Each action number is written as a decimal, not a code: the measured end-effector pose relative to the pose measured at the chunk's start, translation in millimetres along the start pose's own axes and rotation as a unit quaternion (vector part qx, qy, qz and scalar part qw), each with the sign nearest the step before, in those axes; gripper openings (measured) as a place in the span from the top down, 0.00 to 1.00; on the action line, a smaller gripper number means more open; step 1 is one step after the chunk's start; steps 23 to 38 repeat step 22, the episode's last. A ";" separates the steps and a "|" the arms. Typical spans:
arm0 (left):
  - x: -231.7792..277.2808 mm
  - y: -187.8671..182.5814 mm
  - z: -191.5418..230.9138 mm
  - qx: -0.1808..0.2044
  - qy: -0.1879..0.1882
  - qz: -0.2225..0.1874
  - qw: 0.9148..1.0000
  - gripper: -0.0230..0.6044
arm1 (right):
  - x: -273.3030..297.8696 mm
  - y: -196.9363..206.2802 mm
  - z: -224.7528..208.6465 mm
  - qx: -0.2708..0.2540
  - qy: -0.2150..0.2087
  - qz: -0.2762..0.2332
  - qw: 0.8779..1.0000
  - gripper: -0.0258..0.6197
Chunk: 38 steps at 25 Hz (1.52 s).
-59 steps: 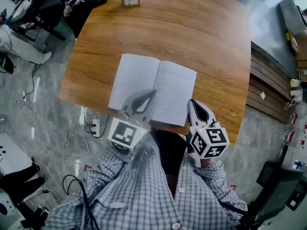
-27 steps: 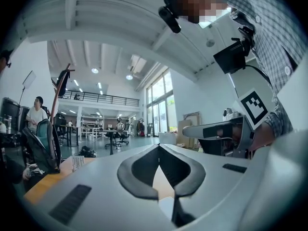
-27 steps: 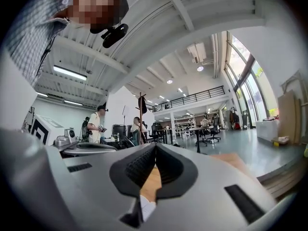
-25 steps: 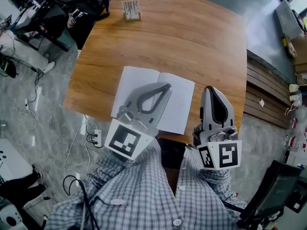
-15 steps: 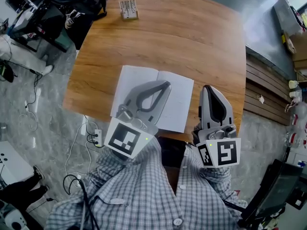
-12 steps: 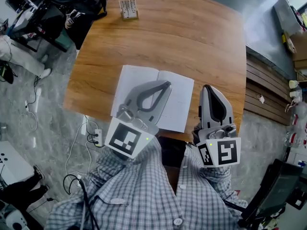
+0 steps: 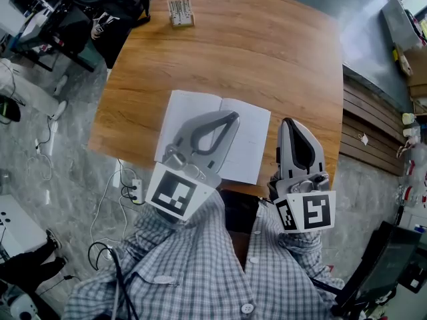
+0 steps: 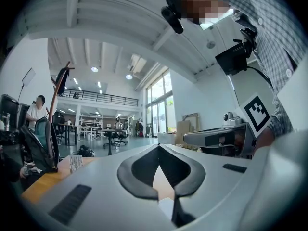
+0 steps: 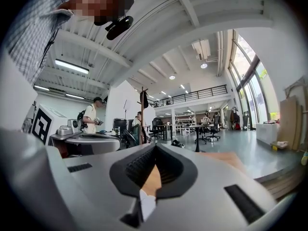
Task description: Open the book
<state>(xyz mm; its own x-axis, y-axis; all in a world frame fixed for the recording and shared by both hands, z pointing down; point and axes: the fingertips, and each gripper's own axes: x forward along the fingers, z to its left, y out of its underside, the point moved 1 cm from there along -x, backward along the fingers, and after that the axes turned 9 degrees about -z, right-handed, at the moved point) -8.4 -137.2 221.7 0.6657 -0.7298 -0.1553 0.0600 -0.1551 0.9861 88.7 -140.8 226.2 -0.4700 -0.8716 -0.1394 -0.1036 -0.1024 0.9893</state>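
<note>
Head view: the book [image 7: 190, 115] lies open near the front edge of the wooden counter [image 7: 253, 52]. The left hand-held gripper [image 7: 230, 117] hangs over its pages, and the right hand-held gripper [image 7: 289, 123] is beside its right edge.
Left gripper view: jaws clenched, tips meeting, nothing between.
Right gripper view: clenched too, and empty.

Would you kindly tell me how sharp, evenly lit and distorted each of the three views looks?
Head view: sharp, evenly lit, but the table edges bow outward. Left gripper view: round fisheye frame with black corners, curved ceiling beams, jaws soft up close. Right gripper view: same distortion, brightest at the windows on the right.
</note>
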 end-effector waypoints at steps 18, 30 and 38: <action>0.5 10.6 -4.0 0.010 0.011 0.022 1.000 0.95 | -1.1 14.6 -0.8 0.012 -0.005 0.022 1.000 0.93; -0.4 12.2 -3.4 0.007 0.008 0.025 1.000 0.95 | 0.0 15.6 0.3 0.012 -0.007 0.024 1.000 0.93; -0.4 12.2 -3.4 0.007 0.008 0.025 1.000 0.95 | 0.0 15.6 0.3 0.012 -0.007 0.024 1.000 0.93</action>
